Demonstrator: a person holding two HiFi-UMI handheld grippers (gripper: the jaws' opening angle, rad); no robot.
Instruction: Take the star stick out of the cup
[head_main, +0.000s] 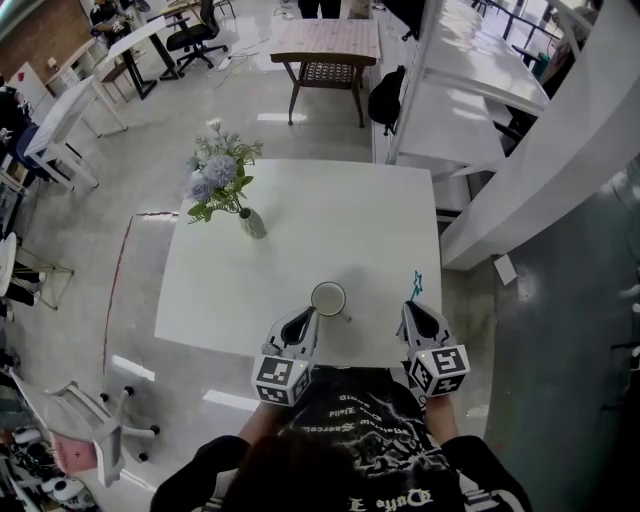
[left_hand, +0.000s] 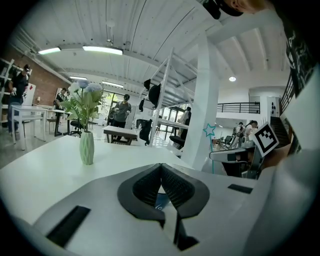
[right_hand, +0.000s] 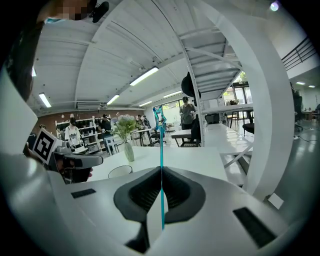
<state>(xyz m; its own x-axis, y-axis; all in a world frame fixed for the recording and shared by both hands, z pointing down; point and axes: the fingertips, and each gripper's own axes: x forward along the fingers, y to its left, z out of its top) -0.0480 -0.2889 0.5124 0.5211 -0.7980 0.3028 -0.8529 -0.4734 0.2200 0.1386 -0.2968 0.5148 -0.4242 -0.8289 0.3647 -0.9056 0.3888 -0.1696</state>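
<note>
On the white table (head_main: 330, 220) a white cup (head_main: 327, 298) stands near the front edge; I also see the cup (right_hand: 120, 171) from the right gripper view. My right gripper (head_main: 417, 312) is shut on the thin teal star stick (right_hand: 161, 150), which stands upright between its pads, clear of the cup and to its right. The stick's star (left_hand: 209, 131) shows above the right gripper (left_hand: 216, 155). My left gripper (head_main: 305, 316) sits at the cup's near-left side, its tips meeting; the cup's blue print (left_hand: 161, 200) shows through the gap below them. Contact with the cup is unclear.
A pale green vase with blue and white flowers (head_main: 250, 222) stands at the table's far left. A white rack and column (head_main: 470, 130) flank the table's right side. A wooden table (head_main: 325, 45) lies beyond, and an office chair (head_main: 90, 430) at the near left.
</note>
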